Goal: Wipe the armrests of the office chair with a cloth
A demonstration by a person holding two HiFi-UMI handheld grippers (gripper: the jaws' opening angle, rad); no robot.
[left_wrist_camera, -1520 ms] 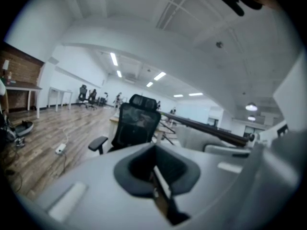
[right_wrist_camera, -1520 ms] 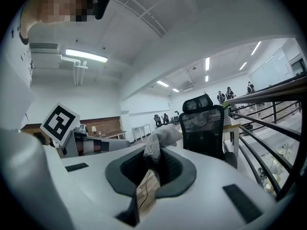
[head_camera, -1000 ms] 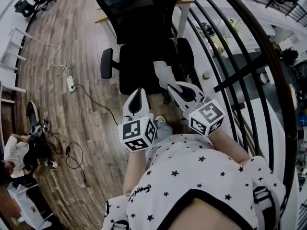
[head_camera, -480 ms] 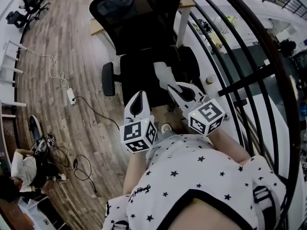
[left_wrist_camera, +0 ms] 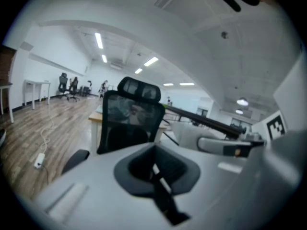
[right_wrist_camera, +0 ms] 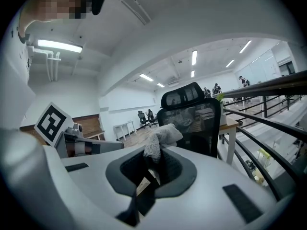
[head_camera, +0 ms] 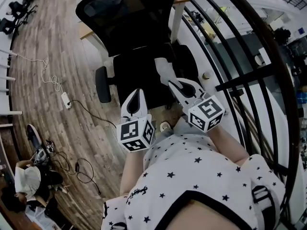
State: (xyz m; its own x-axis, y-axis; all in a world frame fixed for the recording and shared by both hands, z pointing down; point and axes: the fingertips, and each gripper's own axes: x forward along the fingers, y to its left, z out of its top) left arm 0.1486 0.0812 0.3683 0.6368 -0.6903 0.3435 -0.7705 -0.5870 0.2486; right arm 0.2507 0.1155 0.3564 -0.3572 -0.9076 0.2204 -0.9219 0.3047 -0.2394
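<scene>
The black office chair (head_camera: 136, 28) stands right in front of me, its seat facing me. Its left armrest (head_camera: 101, 83) juts out at the left; the right armrest (head_camera: 188, 56) lies beside the railing. My right gripper (head_camera: 171, 84) is shut on a pale grey cloth (head_camera: 164, 72), held over the seat's right half. In the right gripper view the cloth (right_wrist_camera: 160, 138) bunches up out of the jaws, in front of the chair back (right_wrist_camera: 192, 121). My left gripper (head_camera: 138, 92) is shut with nothing in it, near the seat's front edge. From the left gripper view I see the chair (left_wrist_camera: 129, 121).
A black metal railing (head_camera: 240, 80) curves close along the right. A desk (head_camera: 88, 28) stands behind the chair. On the wooden floor at the left lie a power strip (head_camera: 64, 99) and cables. A person (head_camera: 26, 178) crouches at the lower left.
The chair has come nearer and now sits further left in view, its left armrest lower. Both grippers keep their pose, the cloth still in the right one.
</scene>
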